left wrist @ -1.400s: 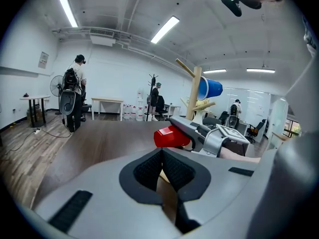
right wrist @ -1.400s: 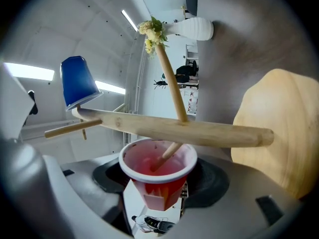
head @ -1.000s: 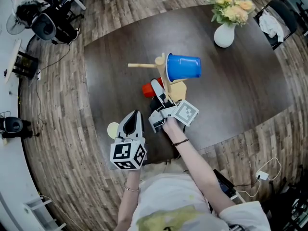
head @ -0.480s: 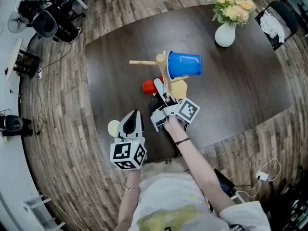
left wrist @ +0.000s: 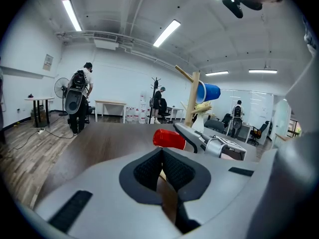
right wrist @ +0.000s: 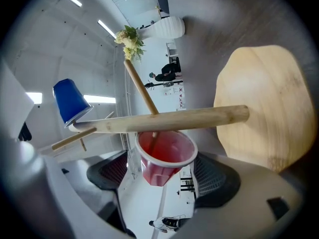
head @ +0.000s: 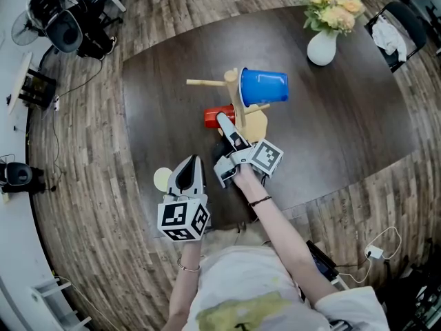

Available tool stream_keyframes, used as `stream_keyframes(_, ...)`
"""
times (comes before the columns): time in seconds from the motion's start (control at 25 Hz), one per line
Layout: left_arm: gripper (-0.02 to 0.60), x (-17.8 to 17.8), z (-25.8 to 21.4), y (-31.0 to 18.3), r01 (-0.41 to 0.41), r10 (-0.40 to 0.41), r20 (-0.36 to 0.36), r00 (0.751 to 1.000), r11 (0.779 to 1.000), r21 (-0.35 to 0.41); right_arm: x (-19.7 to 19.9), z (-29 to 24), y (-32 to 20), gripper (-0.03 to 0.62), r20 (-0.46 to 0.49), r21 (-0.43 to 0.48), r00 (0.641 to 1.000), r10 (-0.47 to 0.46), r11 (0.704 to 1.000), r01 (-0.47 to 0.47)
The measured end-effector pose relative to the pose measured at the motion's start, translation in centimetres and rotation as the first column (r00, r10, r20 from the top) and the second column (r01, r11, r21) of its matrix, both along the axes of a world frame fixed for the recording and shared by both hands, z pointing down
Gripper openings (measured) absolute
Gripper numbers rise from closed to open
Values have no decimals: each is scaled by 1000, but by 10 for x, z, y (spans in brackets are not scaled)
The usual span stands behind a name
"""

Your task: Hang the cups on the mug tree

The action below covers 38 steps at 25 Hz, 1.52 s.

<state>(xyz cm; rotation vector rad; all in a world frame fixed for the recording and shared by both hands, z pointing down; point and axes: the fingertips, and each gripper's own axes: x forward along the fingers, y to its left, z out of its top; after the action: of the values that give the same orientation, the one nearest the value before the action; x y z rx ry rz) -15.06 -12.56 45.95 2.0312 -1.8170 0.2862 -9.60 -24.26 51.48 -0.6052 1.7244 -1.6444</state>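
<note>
Release step in hand. The right gripper point(right wrist: 162, 176) jaws have just been opening and stand spread beside the red cup point(right wrist: 162, 156), seated over a mug tree point(right wrist: 164, 121) peg. Left gripper point(left wrist: 162, 171) is clenched and empty. Next move: withdraw without snagging the cup.

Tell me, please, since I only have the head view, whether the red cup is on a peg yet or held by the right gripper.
Observer: In the right gripper view a thin peg runs into the mouth of the red cup.
Operator: Is it clamped?
Observer: No; the jaws of the right gripper have just been opening, and their pads stand clear beside the cup.
Operator: And the left gripper?
Observer: The left gripper has its jaws together, nothing between them.
</note>
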Motion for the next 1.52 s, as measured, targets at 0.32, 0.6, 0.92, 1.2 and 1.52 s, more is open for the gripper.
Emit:
stream_keyframes(0.32, 23, 1, -4, 12, 9, -9, -5, 1000, 1000, 18, -10, 3, 20, 390, -14, -5, 997, -77, 997, 77)
stream_keyframes(0.6, 23, -1, -4, 24, 29, -29, -15, 999, 999, 32, -18, 1, 34, 383, -35, 29, 990, -137, 990, 138)
stream_keyframes(0.92, 23, -18, -7, 38, 71, -70, -23, 997, 996, 52, -31, -12, 50, 129, -216, 165, 961, -174, 963, 211)
stream_keyframes(1.2, 23, -50, -6, 59, 111, -109, -24, 994, 992, 55, -57, -16, 83, 25, -488, 272, 846, -216, 883, 382)
stream_keyframes(1.52, 23, -105, -5, 95, 176, -174, -36, 984, 983, 60, -87, -23, 129, 21, -794, 395, 601, -90, 675, 623)
